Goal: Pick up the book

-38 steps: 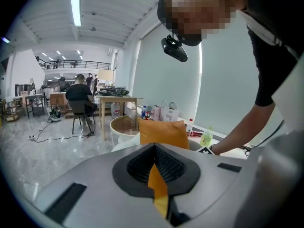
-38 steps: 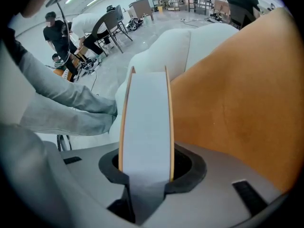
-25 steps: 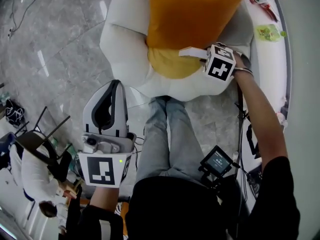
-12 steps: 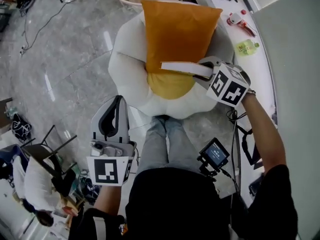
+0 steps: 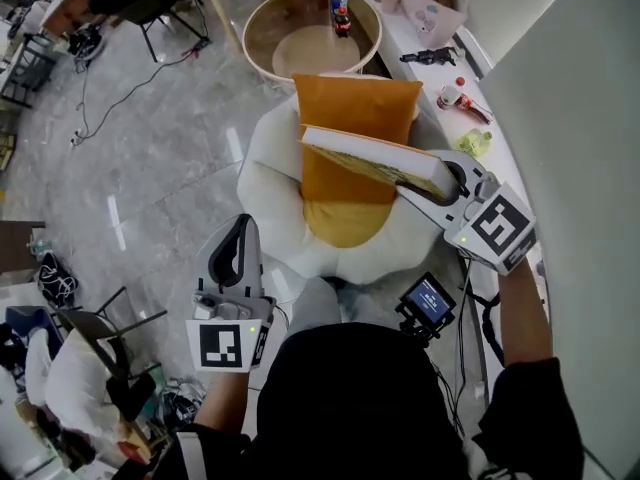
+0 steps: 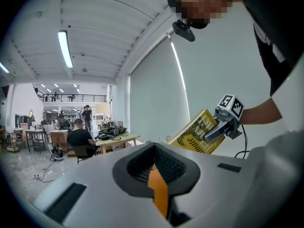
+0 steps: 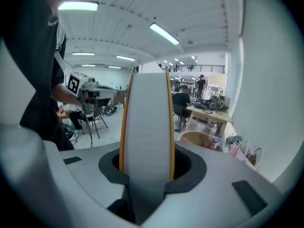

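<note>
The book (image 5: 372,157), yellow-covered with white page edges, is up in the air above the orange cushion (image 5: 355,103), and my right gripper (image 5: 440,183) is shut on its near edge. From the right gripper view its page block (image 7: 147,122) stands upright between the jaws of the right gripper (image 7: 147,175). The left gripper view shows the book's yellow cover (image 6: 195,133) and the right gripper (image 6: 223,125) to the right. My left gripper (image 5: 240,226) hangs at the lower left, shut with nothing in it, well apart from the book.
The cushion leans on a white beanbag chair (image 5: 270,198). Behind it stands a round wooden tub table (image 5: 310,38) with bottles. A white counter (image 5: 450,78) with tools and small items runs along the right wall. People sit at desks (image 6: 114,139) far off.
The right gripper has risen with the book, lifting it off the cushion and tilting it up. The left gripper has risen too, still shut on nothing.
</note>
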